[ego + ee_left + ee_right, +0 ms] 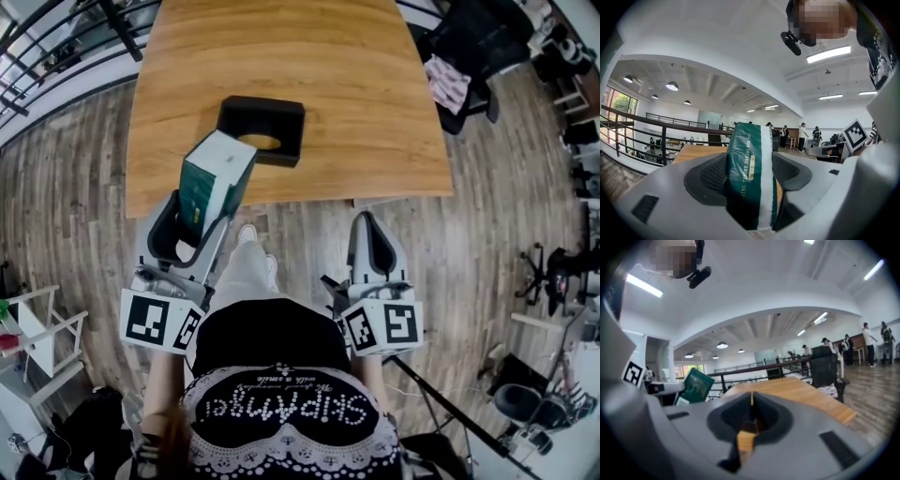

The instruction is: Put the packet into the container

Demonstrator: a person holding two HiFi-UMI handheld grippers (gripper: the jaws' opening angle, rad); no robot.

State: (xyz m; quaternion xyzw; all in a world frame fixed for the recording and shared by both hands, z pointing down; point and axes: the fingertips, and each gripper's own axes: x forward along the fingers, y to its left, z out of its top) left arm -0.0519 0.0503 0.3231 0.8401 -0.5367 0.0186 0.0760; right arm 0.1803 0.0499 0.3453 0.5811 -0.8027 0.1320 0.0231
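A green and white packet (pixel 214 180) stands upright in my left gripper (pixel 199 217), which is shut on it; in the left gripper view the packet (pixel 749 173) fills the gap between the jaws. The packet's top hangs over the near edge of the wooden table (pixel 356 84). Just beyond it on the table sits the black square container (pixel 262 128), open at the top. My right gripper (pixel 375 246) is shut and holds nothing, below the table's near edge. In the right gripper view the packet (pixel 695 386) shows at the left.
A black chair with a pink cloth (pixel 459 70) stands at the table's right side. White shelving (pixel 33 342) is at lower left, and a railing (pixel 56 47) runs along the upper left. The person's legs and feet (pixel 248 258) are between the grippers.
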